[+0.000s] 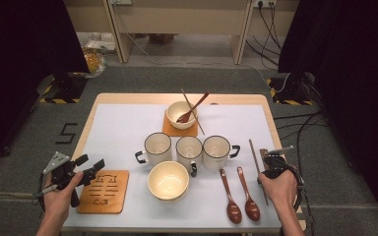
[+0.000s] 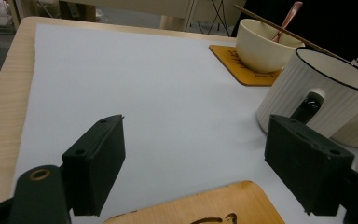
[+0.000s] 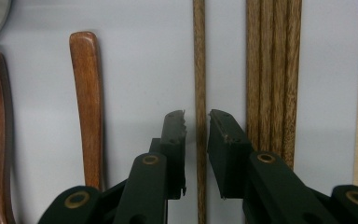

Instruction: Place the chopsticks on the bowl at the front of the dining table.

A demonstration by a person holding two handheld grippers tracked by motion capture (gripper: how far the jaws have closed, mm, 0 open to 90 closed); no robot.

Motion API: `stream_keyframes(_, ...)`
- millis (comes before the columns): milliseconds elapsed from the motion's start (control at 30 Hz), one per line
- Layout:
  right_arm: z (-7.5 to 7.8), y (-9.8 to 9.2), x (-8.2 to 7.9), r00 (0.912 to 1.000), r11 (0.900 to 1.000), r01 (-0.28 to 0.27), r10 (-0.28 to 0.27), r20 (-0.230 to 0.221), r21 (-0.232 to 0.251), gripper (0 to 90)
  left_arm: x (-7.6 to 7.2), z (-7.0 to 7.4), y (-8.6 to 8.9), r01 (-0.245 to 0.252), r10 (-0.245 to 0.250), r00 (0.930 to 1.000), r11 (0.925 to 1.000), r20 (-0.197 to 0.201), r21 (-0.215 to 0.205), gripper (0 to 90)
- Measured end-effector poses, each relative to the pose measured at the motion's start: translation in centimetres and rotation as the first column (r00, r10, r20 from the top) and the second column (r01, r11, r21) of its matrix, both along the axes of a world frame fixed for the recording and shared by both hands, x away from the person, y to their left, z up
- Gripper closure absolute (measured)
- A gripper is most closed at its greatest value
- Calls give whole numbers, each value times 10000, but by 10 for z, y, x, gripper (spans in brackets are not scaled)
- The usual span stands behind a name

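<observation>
My right gripper point(image 3: 197, 119) points along the table's right side, its jaws standing narrowly on either side of one thin wooden chopstick point(image 3: 199, 70), with thin slits of white mat showing beside it. A bundle of several chopsticks point(image 3: 272, 70) lies just right of the jaws. In the high view the right gripper point(image 1: 269, 153) sits near the right edge, by the single chopstick point(image 1: 254, 157). My left gripper point(image 1: 92, 162) hovers at the front left, open wide and holding nothing, over the corner of a wooden coaster point(image 1: 106, 191); in its own view the left gripper point(image 2: 193, 149) faces bare mat.
Three white mugs point(image 1: 189, 150) stand in a row mid-table, an empty cream bowl point(image 1: 168, 180) in front of them. A second bowl point(image 1: 181, 114) on a coaster at the back holds a spoon and a chopstick. Two wooden spoons point(image 1: 232, 199) lie left of the right gripper.
</observation>
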State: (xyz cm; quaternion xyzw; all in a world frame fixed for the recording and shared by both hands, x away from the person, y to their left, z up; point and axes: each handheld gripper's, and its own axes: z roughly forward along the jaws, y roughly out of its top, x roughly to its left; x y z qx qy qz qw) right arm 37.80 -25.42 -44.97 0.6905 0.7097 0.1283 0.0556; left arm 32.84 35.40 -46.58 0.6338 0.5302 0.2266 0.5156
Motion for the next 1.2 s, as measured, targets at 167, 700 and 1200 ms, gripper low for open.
stream_keyframes(167, 2, 1, 0, 9999, 10000, -54, 54, -151, -53, 767, 0, 0, 0, 17, -17, 10000, 10000, 18, -1, 196)
stream_keyframes(700, 2, 3, 4, 9968, 9992, -251, 226, -767, -314, 792, 0, 1, 1, -20, 20, 10000, 10000, 30, -15, 196)
stream_keyframes(1200, 0, 6, 10, 9921, 9979, -323, 253, -1226, -559, 823, -1, 1, 1, -25, 25, 10000, 10000, 50, -26, 196)
